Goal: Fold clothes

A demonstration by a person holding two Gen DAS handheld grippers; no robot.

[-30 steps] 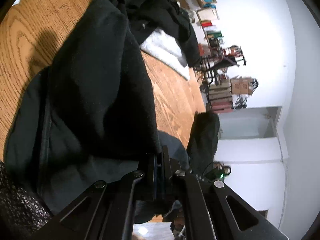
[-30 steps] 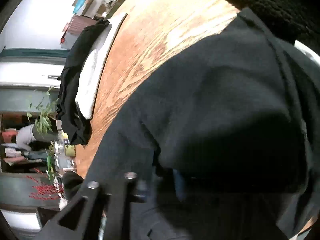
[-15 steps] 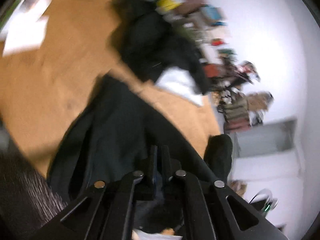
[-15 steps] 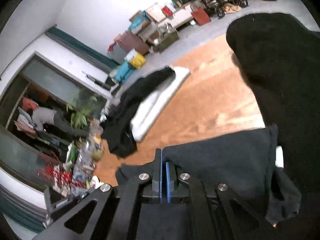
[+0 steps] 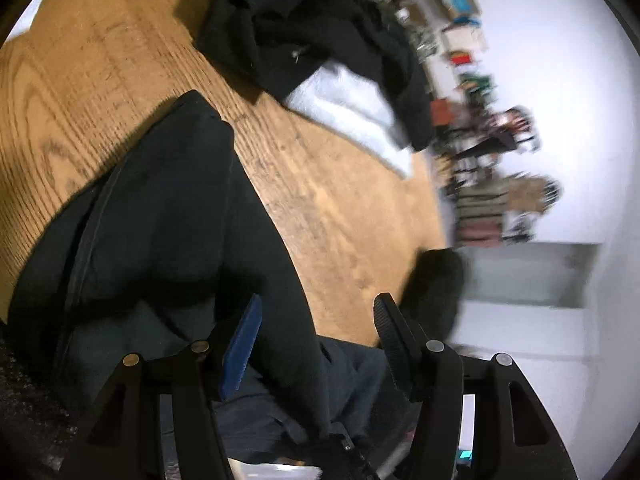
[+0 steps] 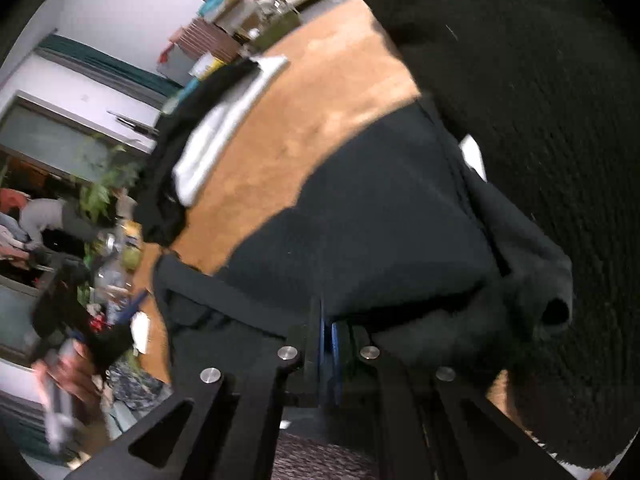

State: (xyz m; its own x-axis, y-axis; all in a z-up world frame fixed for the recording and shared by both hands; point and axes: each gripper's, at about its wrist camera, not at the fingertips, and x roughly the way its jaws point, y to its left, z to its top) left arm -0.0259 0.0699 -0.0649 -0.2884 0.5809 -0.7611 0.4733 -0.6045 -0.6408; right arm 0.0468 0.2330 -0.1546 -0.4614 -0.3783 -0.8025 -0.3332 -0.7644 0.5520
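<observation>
So the biggest thing here is the wooden table (image 5: 340,208), oak-looking grain, taking up most of the left wrist view. Spread over its near edge is the dark garment (image 5: 168,232) that's being folded, bunched into thick folds and partly hanging off toward the camera. In the right wrist view the same garment (image 6: 380,220) fills the middle of the shot, with a seam running down its right side.

Further back on the table there's a heap of black clothes (image 5: 312,28) sitting on top of a white folded towel (image 5: 352,108), well apart from the garment. Behind that, a white wall with blurry shelves of clutter.

A fuzzy black sleeve (image 6: 540,100) covers the right side of the right wrist view, pretty much touching the garment.

Left gripper (image 5: 316,320) has its jaws spread wide, nothing between them, hovering over the garment's edge. Right gripper (image 6: 328,328) has its jaws pressed together, pinching the garment's near edge.
</observation>
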